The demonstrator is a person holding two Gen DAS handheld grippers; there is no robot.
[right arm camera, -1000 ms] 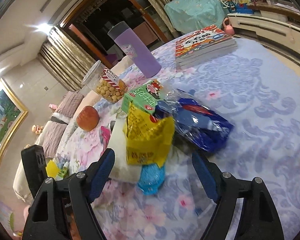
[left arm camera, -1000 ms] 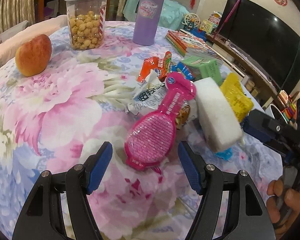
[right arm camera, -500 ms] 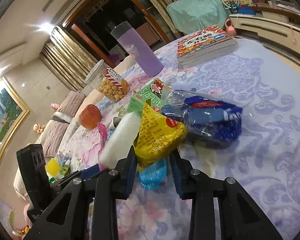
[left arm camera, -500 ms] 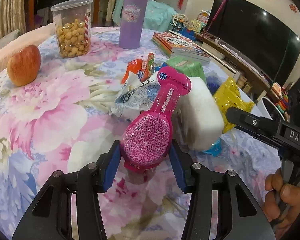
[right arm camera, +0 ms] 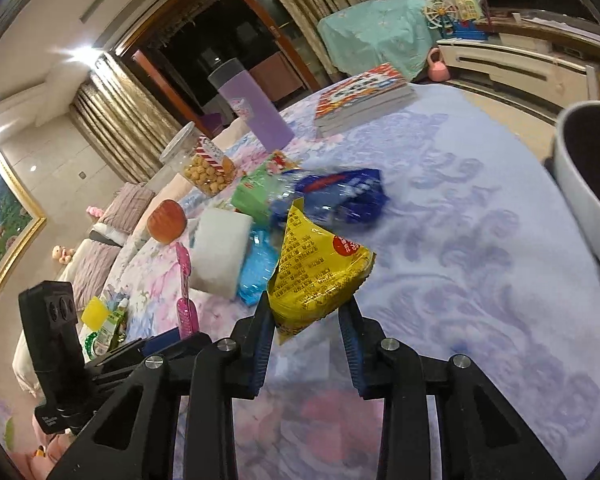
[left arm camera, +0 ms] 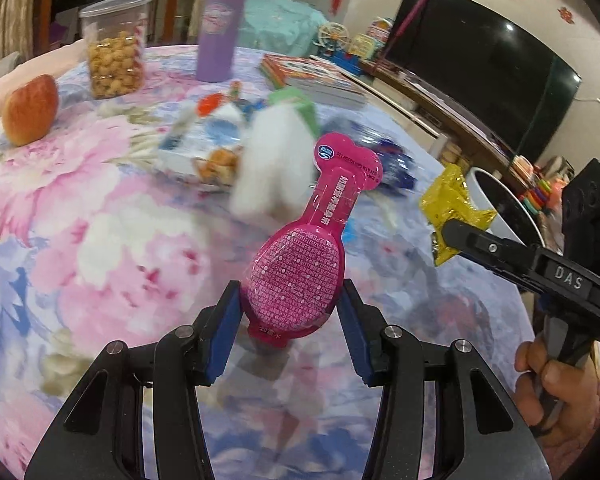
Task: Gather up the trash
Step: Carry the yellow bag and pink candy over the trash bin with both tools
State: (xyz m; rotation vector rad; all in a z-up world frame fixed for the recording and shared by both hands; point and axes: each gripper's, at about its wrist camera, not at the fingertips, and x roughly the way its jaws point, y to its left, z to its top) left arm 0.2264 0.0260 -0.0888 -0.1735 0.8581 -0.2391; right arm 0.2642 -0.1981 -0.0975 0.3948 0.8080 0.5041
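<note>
Pink blister pack clamped in our left gripper, yellow snack wrapper pinched in our right gripper, both lifted clear of the floral tablecloth; we should keep both pinches firm and carry level toward the white bin at far right.

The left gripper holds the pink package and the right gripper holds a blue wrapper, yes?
Not quite. In the right wrist view the right gripper holds a yellow wrapper; the blue wrapper lies on the table. The left gripper does hold the pink package.
</note>
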